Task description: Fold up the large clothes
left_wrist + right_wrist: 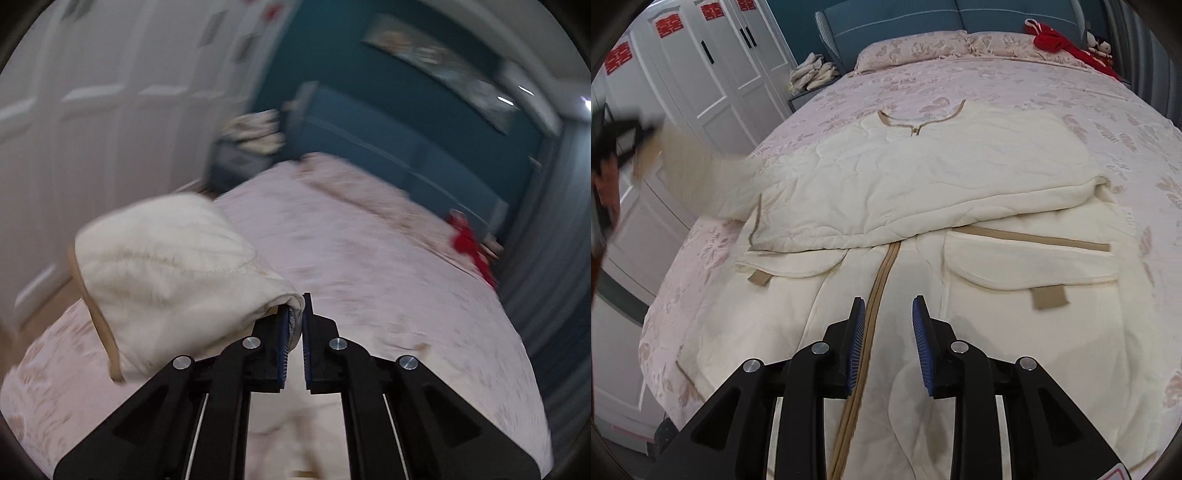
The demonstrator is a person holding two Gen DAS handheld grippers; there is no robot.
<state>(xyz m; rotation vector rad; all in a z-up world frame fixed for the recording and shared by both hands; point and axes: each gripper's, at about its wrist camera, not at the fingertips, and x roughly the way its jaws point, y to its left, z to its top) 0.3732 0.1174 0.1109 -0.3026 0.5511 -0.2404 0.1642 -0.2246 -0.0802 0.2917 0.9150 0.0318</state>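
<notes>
I have the left tongs pressed together on a fold of the cream quilted coat with tan trim; in the left wrist view the pinched cloth bulges between the blue pads, and the lifted part balloons away toward ten o'clock, its tan edge band hanging down at eight o'clock. That view is blurred, so I cannot make out finer detail of the fabric there.

My right tongs are spread, with nothing between the pads. They hover over the lower front of the coat, and the tan zipper strip runs from six o'clock up past the inner edge of the left pad toward twelve o'clock. The coat lies spread on the bed with the pink leaf-patterned cover, its collar at twelve o'clock and its upper half folded down across the middle. Two flap pockets with tan tabs sit ahead of the right tongs, one at ten o'clock and one at two o'clock.

At nine o'clock in the right wrist view I see a blurred sleeve of the coat stretched out toward the left tongs at the frame edge, with part of a hand beside them. Patterned pillows and a red cloth lie at the head of the bed.
</notes>
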